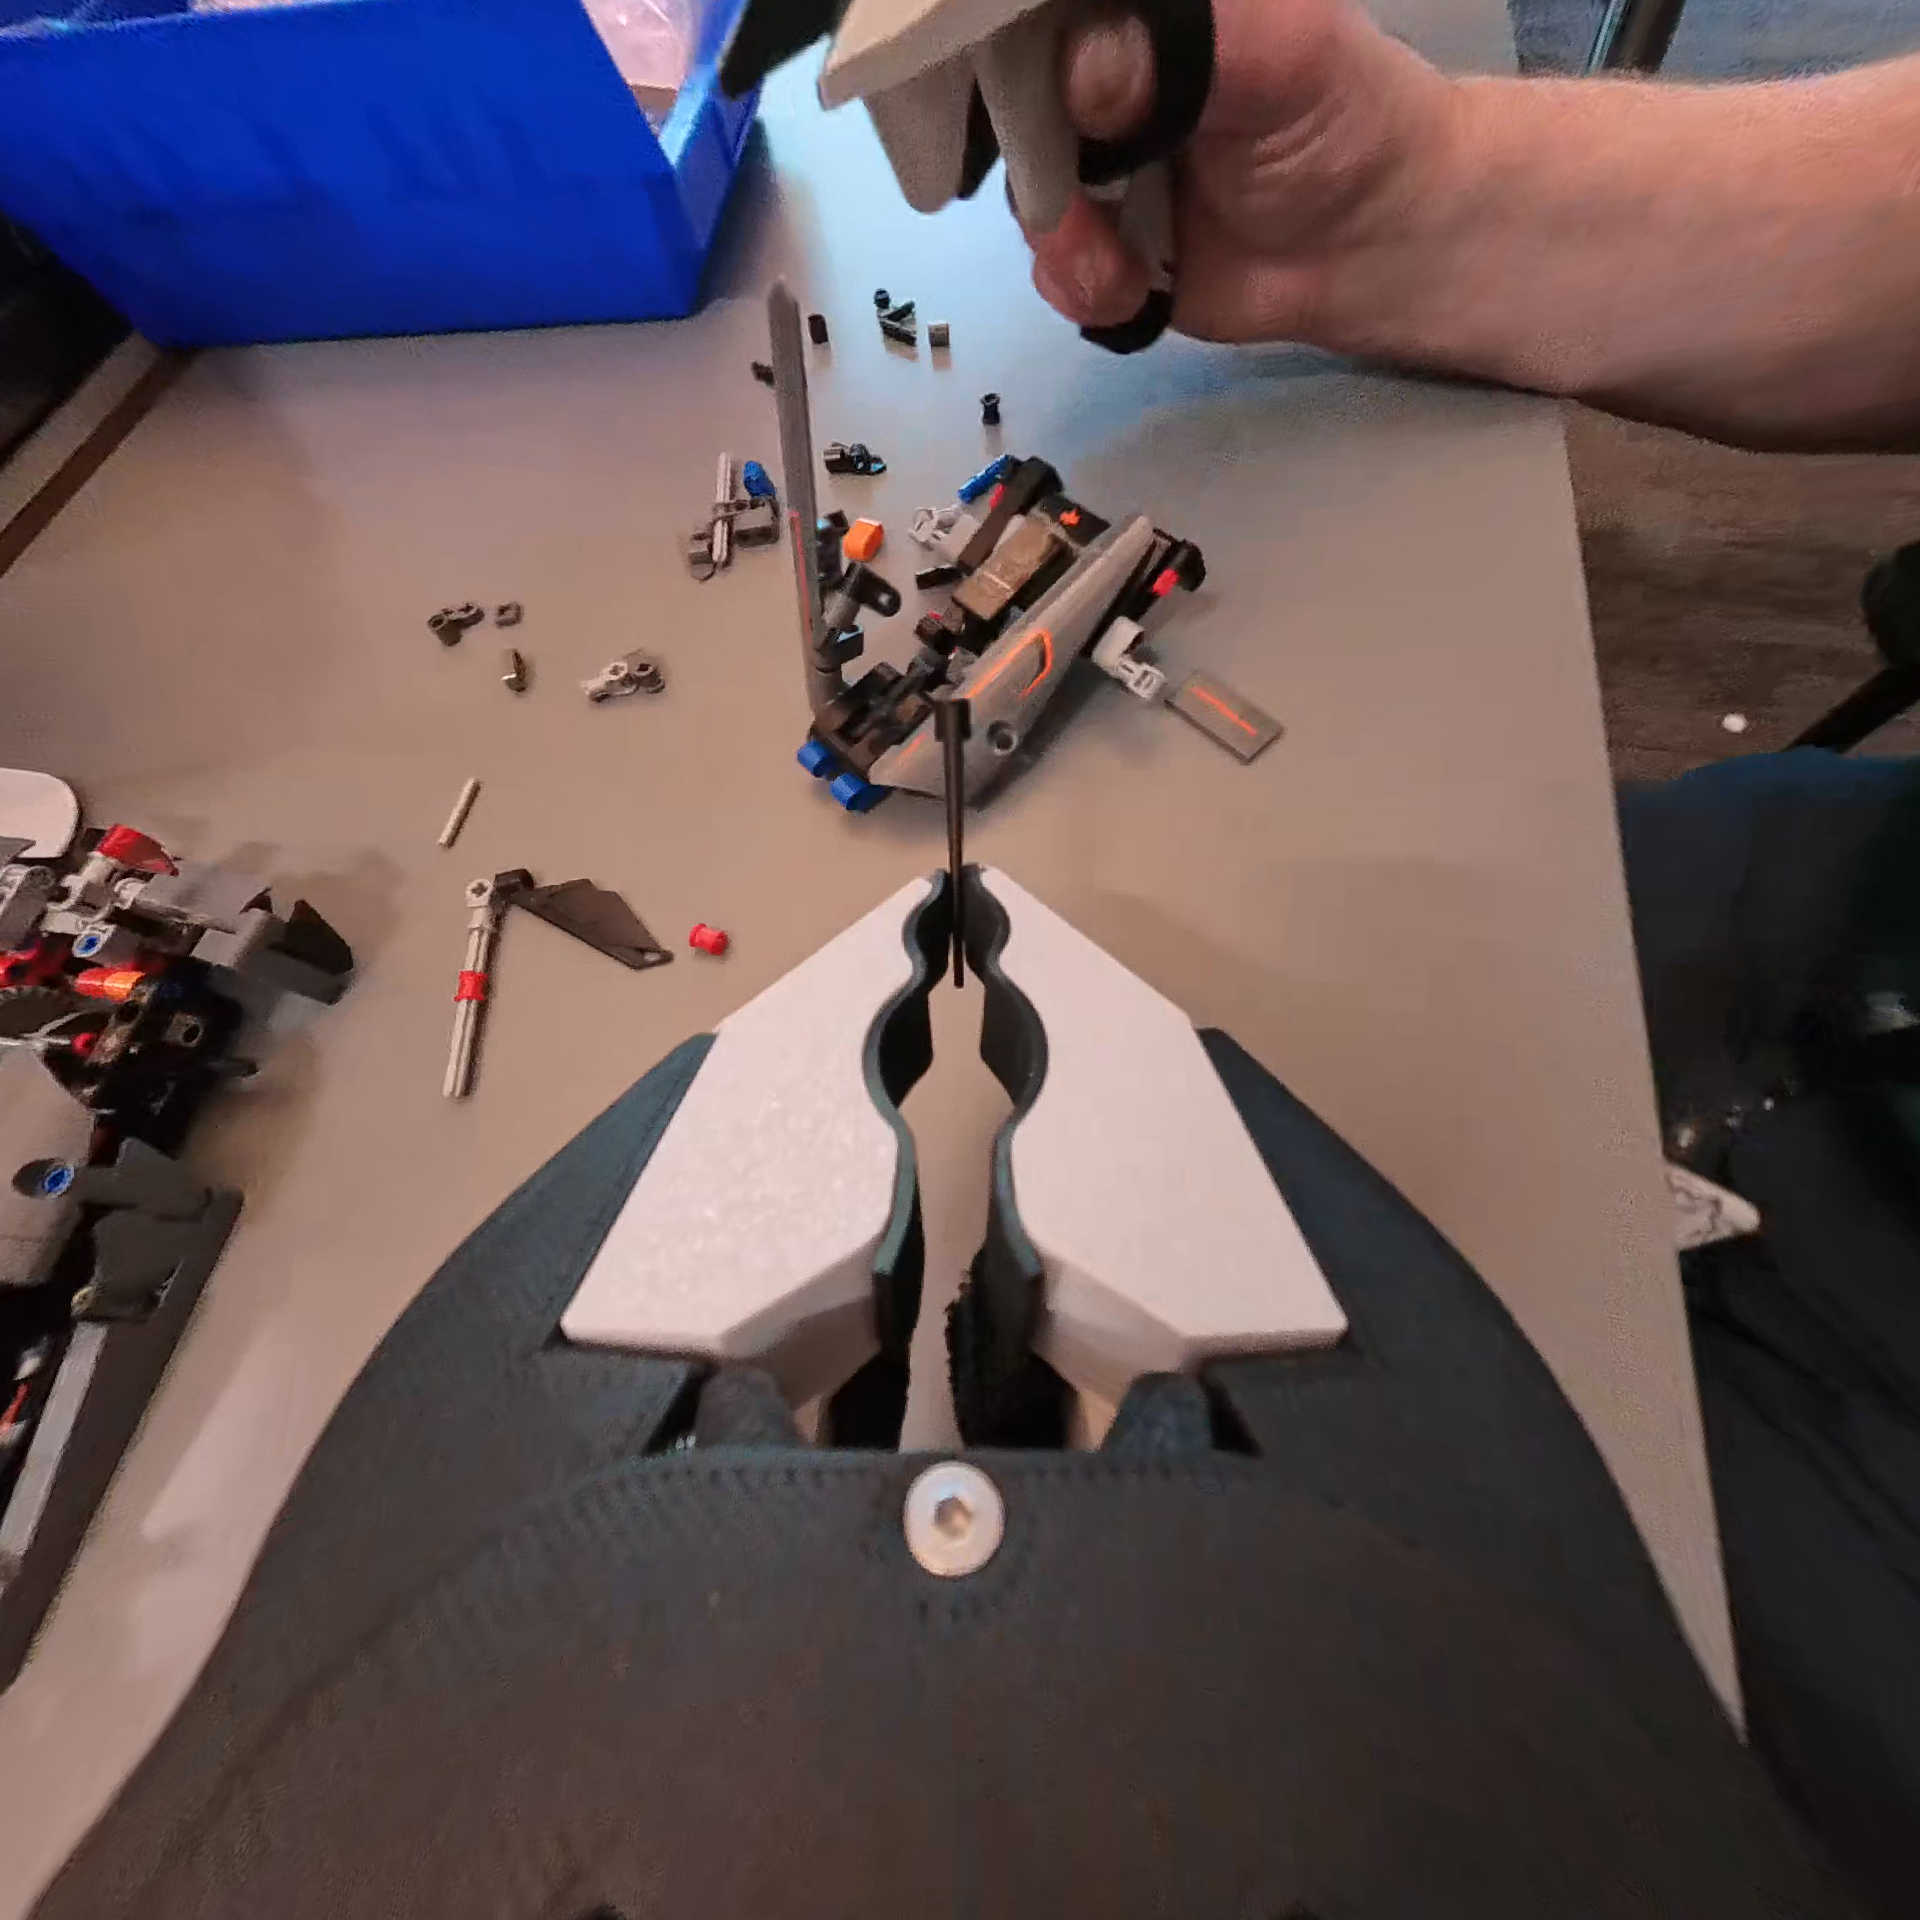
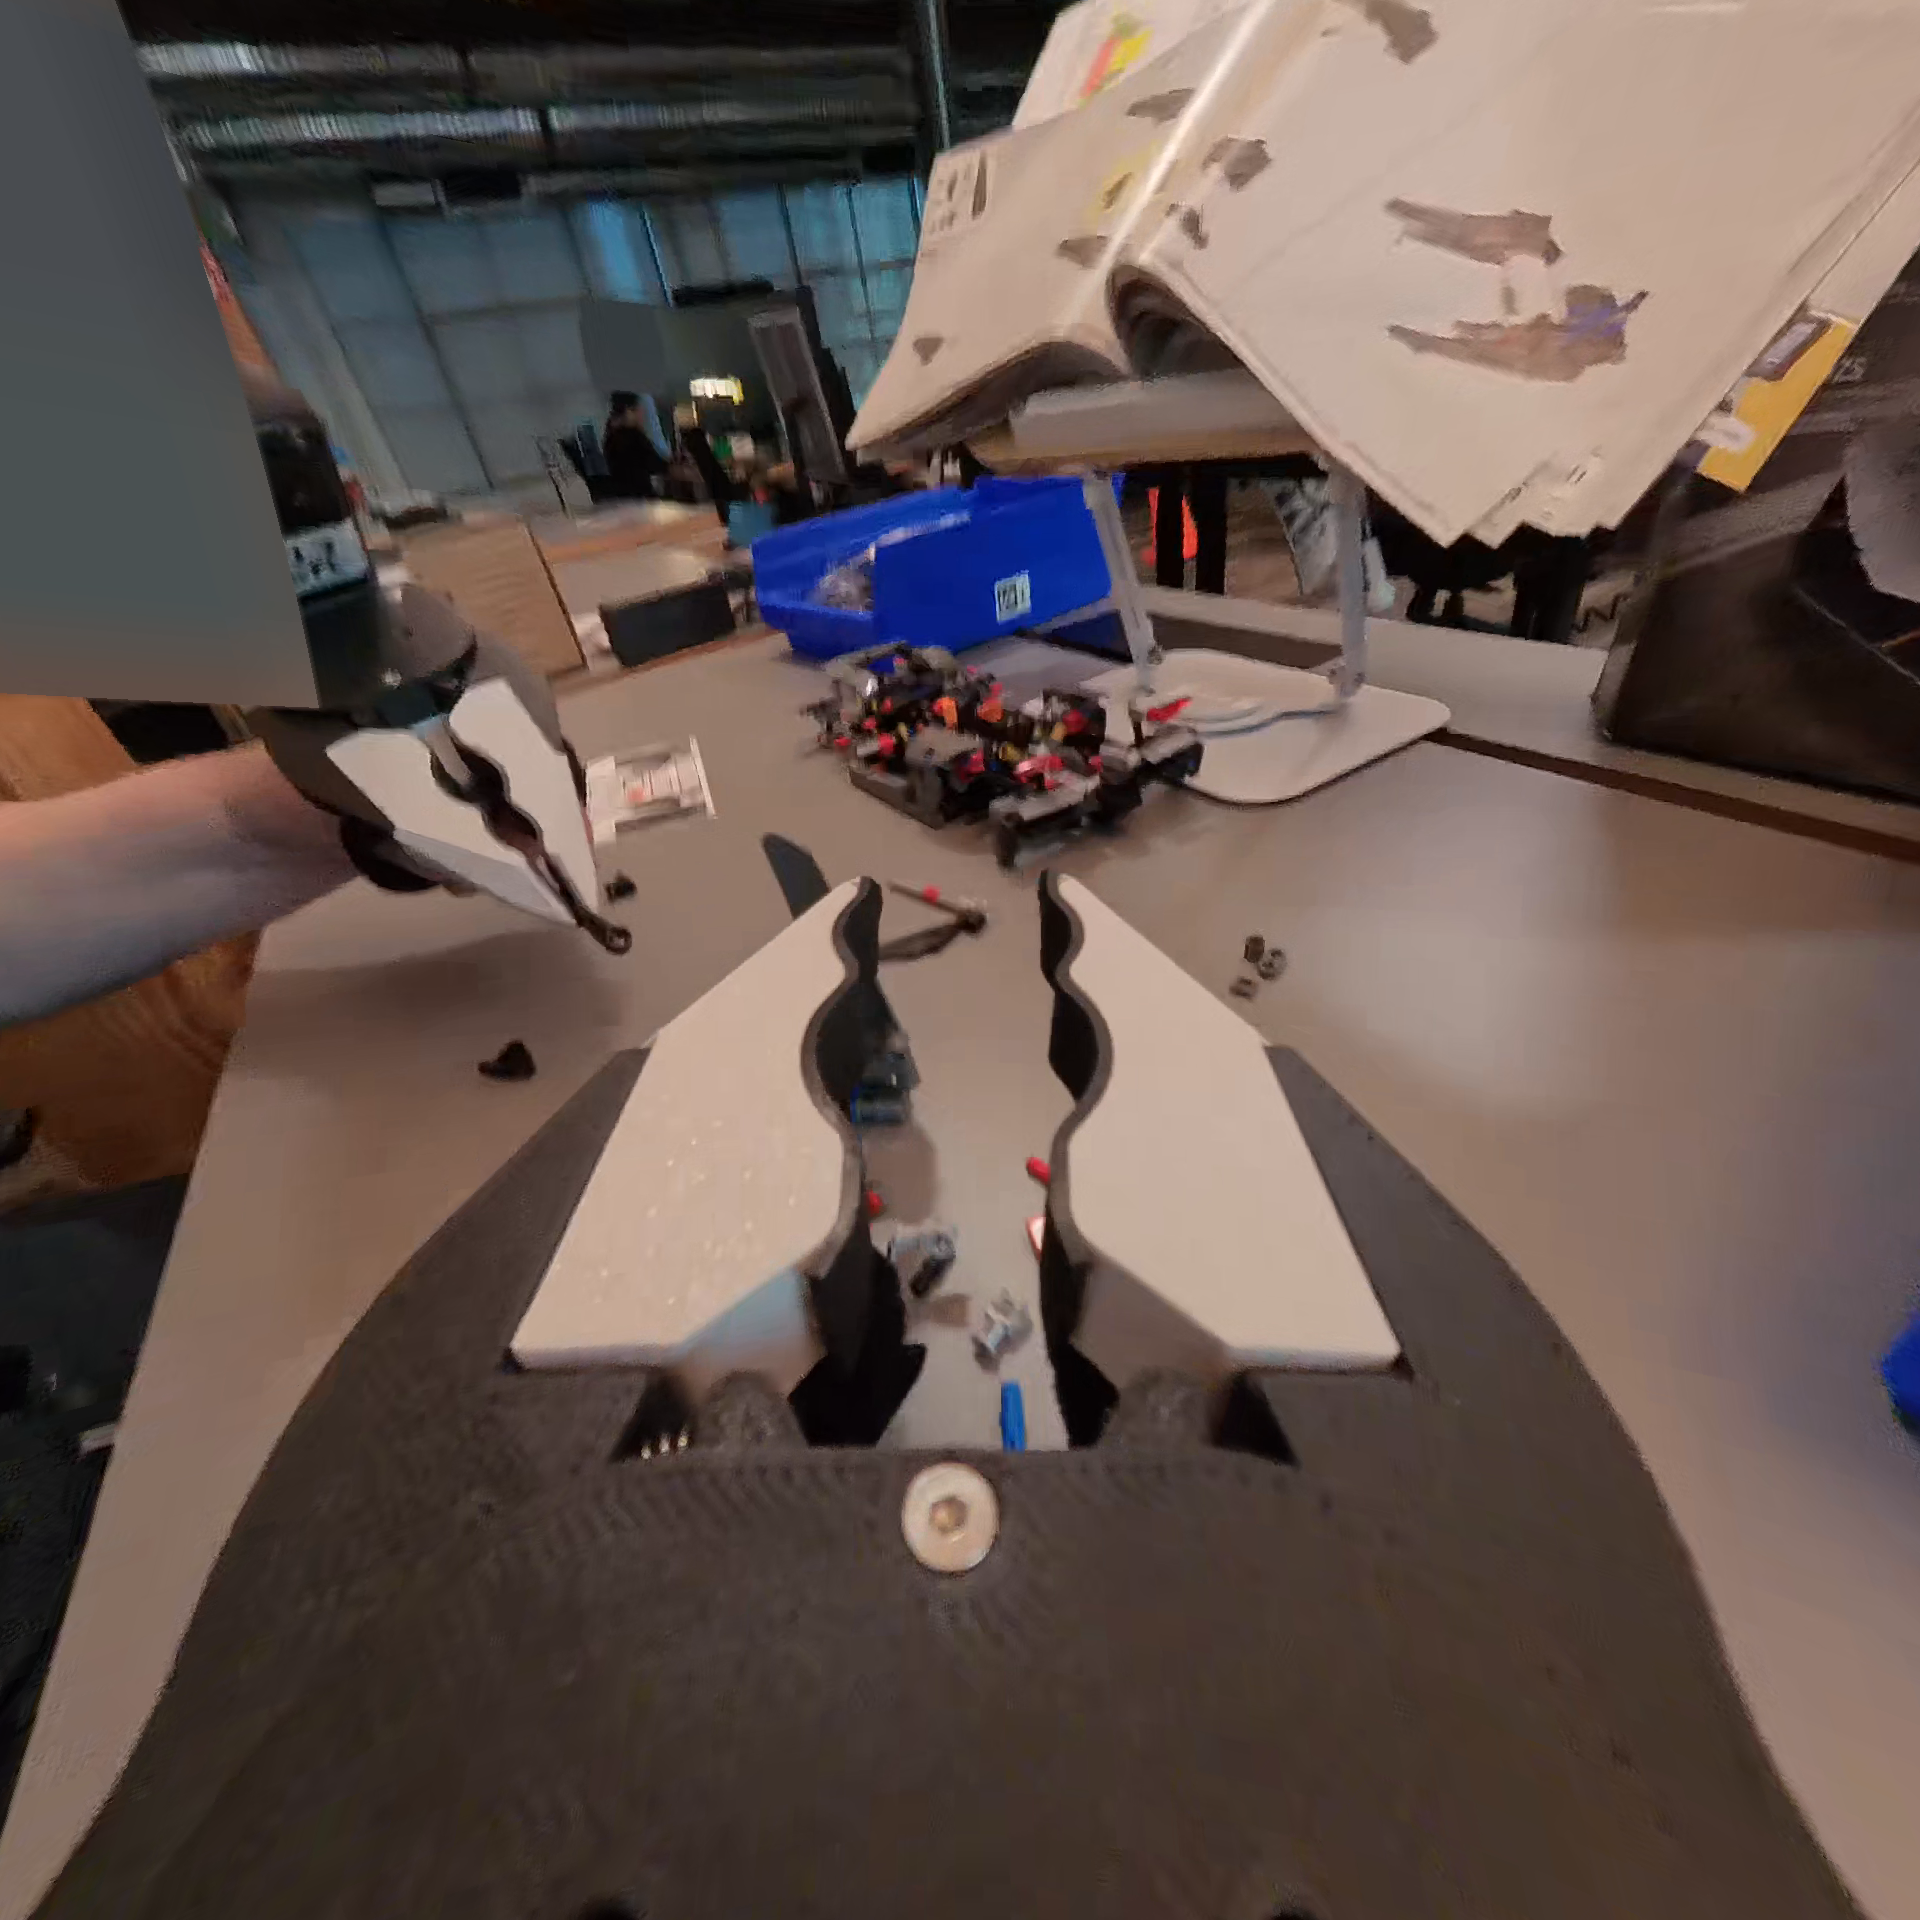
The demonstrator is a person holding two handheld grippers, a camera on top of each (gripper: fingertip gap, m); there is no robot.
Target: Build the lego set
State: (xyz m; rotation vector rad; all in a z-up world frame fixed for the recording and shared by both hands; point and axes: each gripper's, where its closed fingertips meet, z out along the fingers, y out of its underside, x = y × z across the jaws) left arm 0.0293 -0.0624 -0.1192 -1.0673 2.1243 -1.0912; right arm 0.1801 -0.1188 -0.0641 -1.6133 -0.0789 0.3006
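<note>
A: What is the left gripper pinching?

B: A thin black lego axle. The 2 grey fingers are pressing together on its lower end, and the rod is sticking straight out past the tips. In the right wrist view the same rod is pointing down from the closed tongs toward the table.

A: And just ahead of those tips?

B: The half-built grey lego model is lying on the smooth grey table, wedge-shaped, with orange stripes and blue pins at its near end. Small black, grey and blue pieces are lying scattered around it, and a small red bush is sitting to the left of the tips.

A: The right gripper?

B: Its fingers are standing spread apart, holding nothing, wavy black pads facing each other. It is hovering above the table, far ahead of the left one.

A: Any containers?

B: 1 blue plastic bin is sitting far ahead on the left, holding clear bags; what is in them I cannot tell. Beyond the right tongs an open instruction booklet is resting on a white stand.
</note>
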